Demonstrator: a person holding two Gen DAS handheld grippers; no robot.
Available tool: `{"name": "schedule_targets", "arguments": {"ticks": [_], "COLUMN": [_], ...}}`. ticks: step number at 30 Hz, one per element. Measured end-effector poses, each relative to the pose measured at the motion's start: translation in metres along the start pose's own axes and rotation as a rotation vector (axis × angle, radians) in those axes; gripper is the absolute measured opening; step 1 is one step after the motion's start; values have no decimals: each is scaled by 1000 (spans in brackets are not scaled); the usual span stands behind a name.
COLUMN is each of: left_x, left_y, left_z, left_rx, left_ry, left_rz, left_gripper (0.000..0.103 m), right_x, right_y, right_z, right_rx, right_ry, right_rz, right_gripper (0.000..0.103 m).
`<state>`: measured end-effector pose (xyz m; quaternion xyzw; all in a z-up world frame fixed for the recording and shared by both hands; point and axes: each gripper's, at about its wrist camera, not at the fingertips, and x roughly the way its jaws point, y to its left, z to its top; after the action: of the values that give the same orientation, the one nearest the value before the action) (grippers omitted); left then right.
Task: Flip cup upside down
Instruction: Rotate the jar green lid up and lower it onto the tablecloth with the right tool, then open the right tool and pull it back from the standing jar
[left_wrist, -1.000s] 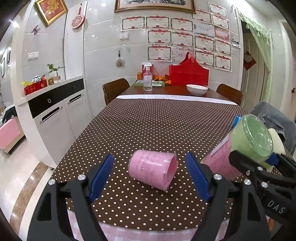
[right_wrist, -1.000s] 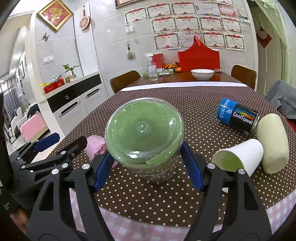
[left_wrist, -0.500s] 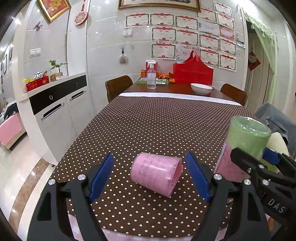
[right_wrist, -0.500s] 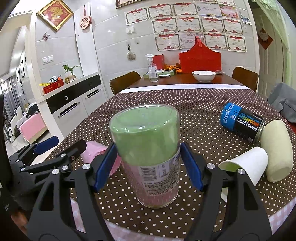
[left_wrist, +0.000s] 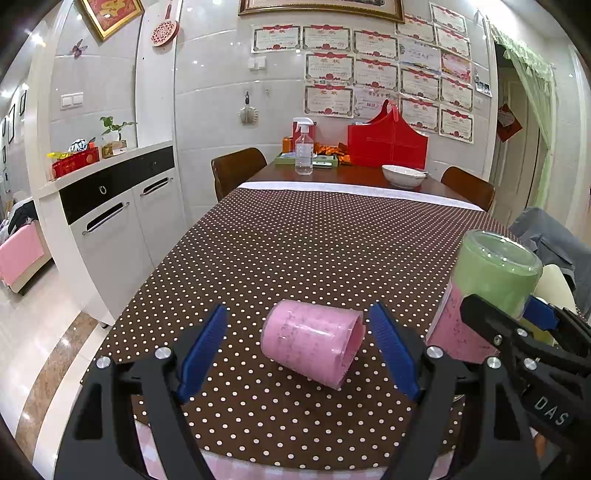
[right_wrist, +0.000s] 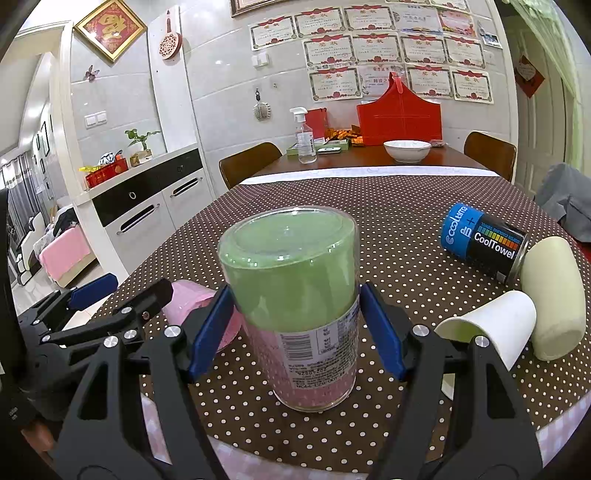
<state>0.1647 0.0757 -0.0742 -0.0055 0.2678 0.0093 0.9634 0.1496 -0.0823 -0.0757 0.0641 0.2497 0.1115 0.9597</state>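
A clear cup with green and pink lining stands bottom-up on the dotted tablecloth. My right gripper has its blue pads on both sides of the cup, touching or nearly so. The cup also shows in the left wrist view. A pink cup lies on its side, mouth to the right, between the pads of my open left gripper, untouched. It shows partly behind the right gripper's left finger.
To the right lie a blue and black CoolTowel can, a white paper cup and a cream cylinder. The table edge is just under both grippers. Far back stand a spray bottle, white bowl and red basket.
The right gripper turned the green cup from tilted, bottom toward the camera, to standing bottom-up on the cloth. The left gripper and pink cup hardly moved.
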Motion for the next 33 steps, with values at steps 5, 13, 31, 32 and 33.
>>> {"name": "schedule_targets", "arguments": {"ticks": [5, 13, 31, 32, 33], "left_x": [-1, -10, -64, -68, -74], "left_y": [0, -1, -16, -18, -19], "left_z": [0, -2, 1, 1, 1], "left_rx": [-1, -1, 4, 5, 6], "left_ry": [-2, -11, -88, -96, -104], "left_rz": [0, 4, -18, -19, -19], "left_gripper": [79, 79, 79, 79, 79], "right_x": [-1, -6, -61, -66, -70], "right_y": [-1, -3, -3, -4, -3], "right_z": [-2, -4, 2, 2, 2], "right_rx": [8, 17, 6, 4, 1], "right_ry": [0, -3, -102, -111, -118], "right_rz": [4, 11, 11, 8, 7], "right_gripper": [70, 70, 75, 75, 76]}}
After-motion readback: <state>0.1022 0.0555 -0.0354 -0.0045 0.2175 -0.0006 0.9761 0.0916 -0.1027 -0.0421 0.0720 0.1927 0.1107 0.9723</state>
